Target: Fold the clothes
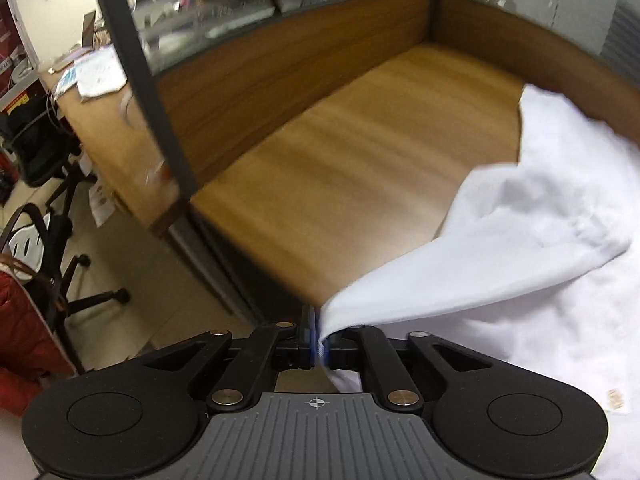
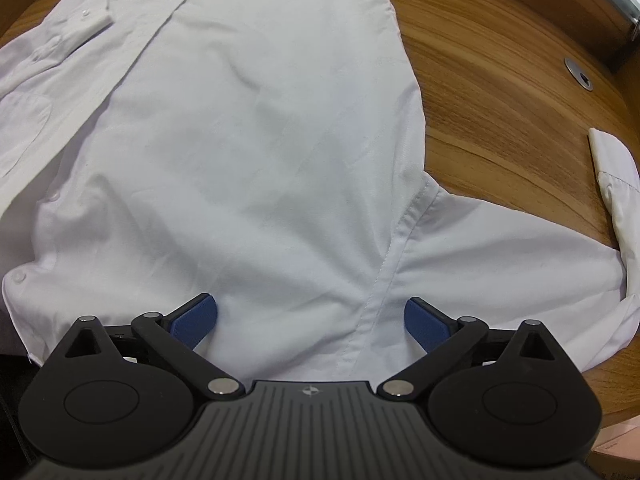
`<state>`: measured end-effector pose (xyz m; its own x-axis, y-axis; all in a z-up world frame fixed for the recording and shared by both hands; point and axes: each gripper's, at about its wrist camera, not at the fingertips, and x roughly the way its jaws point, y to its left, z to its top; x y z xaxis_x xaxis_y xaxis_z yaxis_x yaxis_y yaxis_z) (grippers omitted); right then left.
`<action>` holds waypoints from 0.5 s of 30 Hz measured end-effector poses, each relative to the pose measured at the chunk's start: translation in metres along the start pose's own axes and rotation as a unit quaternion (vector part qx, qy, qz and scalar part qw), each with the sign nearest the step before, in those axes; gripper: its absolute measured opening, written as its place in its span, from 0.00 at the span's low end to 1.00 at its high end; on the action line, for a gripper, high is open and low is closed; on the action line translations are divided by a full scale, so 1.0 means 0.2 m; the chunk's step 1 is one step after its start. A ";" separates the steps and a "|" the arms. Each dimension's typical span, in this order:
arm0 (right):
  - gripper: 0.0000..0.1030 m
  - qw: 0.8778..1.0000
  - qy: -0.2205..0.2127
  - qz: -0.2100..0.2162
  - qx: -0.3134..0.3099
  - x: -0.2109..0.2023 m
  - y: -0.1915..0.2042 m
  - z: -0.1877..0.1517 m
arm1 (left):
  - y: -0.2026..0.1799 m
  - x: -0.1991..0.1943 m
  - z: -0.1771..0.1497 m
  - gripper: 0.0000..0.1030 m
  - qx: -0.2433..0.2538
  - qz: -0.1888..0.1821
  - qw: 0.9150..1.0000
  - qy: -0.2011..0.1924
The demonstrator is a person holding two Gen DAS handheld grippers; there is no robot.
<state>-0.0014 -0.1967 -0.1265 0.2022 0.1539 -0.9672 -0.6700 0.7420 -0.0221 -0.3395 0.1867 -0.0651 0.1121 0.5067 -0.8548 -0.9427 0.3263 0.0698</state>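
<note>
- The white dress shirt (image 2: 256, 140) lies spread on the wooden desk (image 2: 500, 92), button placket running up toward the top left, a buttoned cuff (image 2: 86, 20) folded over the body.
- The right gripper (image 2: 310, 320) points down over the shoulder seam; its blue pads (image 2: 194, 320) stand wide apart on either side of the seam, with cloth lying between them but not pinched.
- A second cuff (image 2: 612, 160) rests on the desk at the far right, at the end of the bent sleeve.
- The left gripper (image 1: 318, 344) has its fingers pressed together on a fold of the shirt (image 1: 500, 248), lifting that edge off the desk (image 1: 360, 152).
- A wooden partition (image 1: 280, 72) backs the desk; office chairs (image 1: 44, 152) stand on the floor at the left.
</note>
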 end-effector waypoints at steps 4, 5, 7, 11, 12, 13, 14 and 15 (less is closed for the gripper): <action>0.99 1.000 0.007 -0.006 -0.002 0.01 -0.01 0.02 | 0.05 0.07 -0.05 0.39 0.002 0.003 1.000 0.014; 0.99 1.000 0.009 -0.008 -0.003 0.01 0.00 0.02 | 0.07 0.08 -0.05 0.42 0.002 0.000 1.000 0.015; 0.99 1.000 0.009 -0.013 -0.007 0.00 0.00 0.02 | 0.09 0.09 -0.05 0.49 0.009 -0.013 1.000 0.021; 0.99 1.000 0.010 -0.024 -0.013 0.00 0.03 0.03 | 0.11 0.06 -0.04 0.51 0.056 -0.062 0.996 0.031; 0.97 0.999 0.010 -0.026 -0.015 -0.01 0.05 0.04 | 0.10 0.04 -0.04 0.53 0.069 -0.076 0.994 0.034; 0.94 0.999 0.011 -0.026 -0.015 -0.02 0.07 0.05 | 0.09 0.02 -0.03 0.55 0.084 -0.089 0.992 0.034; 0.92 1.000 0.011 -0.025 -0.015 -0.03 0.08 0.05 | 0.08 -0.01 -0.02 0.55 0.098 -0.101 0.989 0.031; 0.92 1.000 0.010 -0.025 -0.015 -0.04 0.10 0.06 | 0.07 -0.03 0.00 0.56 0.116 -0.112 0.987 0.026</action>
<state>-0.0084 -0.1755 -0.1153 0.2213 0.1039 -0.9697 -0.6803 0.7289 -0.0771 -0.3531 0.1873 -0.0584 0.2879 0.3619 -0.8866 -0.7980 0.6025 -0.0132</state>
